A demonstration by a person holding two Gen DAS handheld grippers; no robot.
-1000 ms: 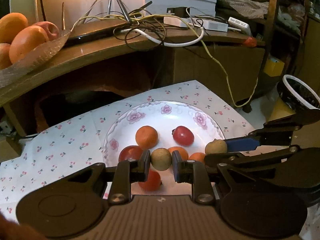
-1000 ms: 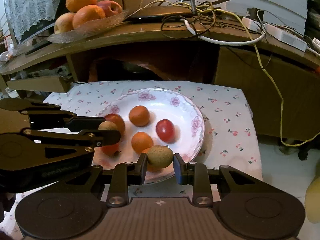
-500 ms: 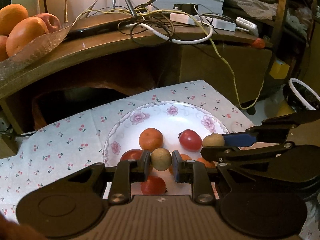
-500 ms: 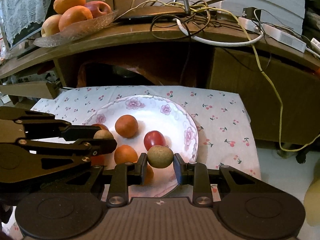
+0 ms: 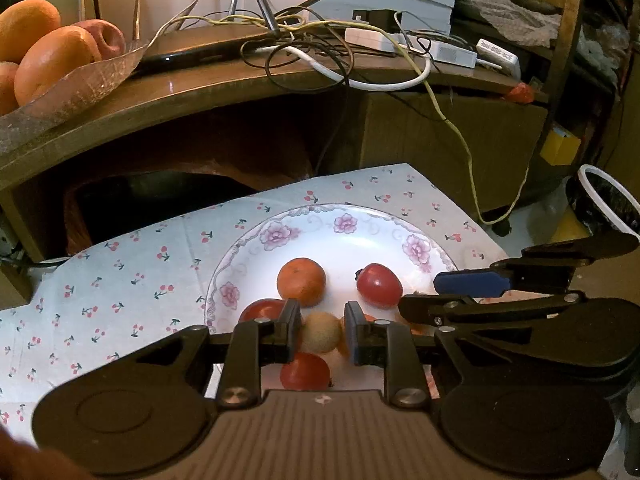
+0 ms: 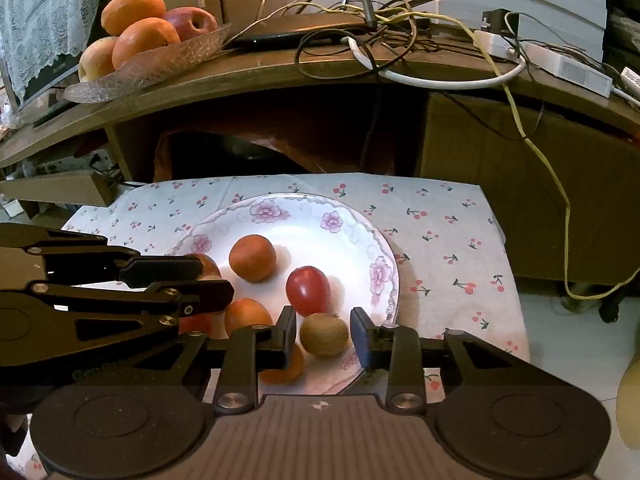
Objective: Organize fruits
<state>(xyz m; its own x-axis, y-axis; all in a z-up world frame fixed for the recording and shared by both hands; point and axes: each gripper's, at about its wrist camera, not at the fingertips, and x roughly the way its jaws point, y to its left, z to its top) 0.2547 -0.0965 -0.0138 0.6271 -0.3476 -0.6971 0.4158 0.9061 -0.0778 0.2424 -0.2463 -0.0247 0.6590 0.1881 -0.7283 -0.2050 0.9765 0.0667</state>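
Note:
A white flowered plate (image 5: 352,224) (image 6: 320,216) holds several oranges and red tomatoes on a cherry-print cloth. My left gripper (image 5: 322,334) stands open just above the plate with a small brown round fruit (image 5: 321,332) between its jaws, gaps on both sides. My right gripper (image 6: 323,334) is open over the plate's near right rim; a brown kiwi-like fruit (image 6: 324,334) lies between its jaws, not clamped. An orange (image 6: 252,258) and a red tomato (image 6: 308,290) sit further in.
A wooden shelf (image 6: 280,68) runs behind the plate, with a glass dish of oranges and an apple (image 6: 140,36) at the left and tangled cables (image 6: 400,32). A yellow cord (image 6: 552,176) hangs down at the right. A dark bin (image 5: 604,204) stands at the far right.
Both grippers have lowered toward the plate and their jaws have widened. The two brown fruits, gripped before, now sit loose between the jaws.

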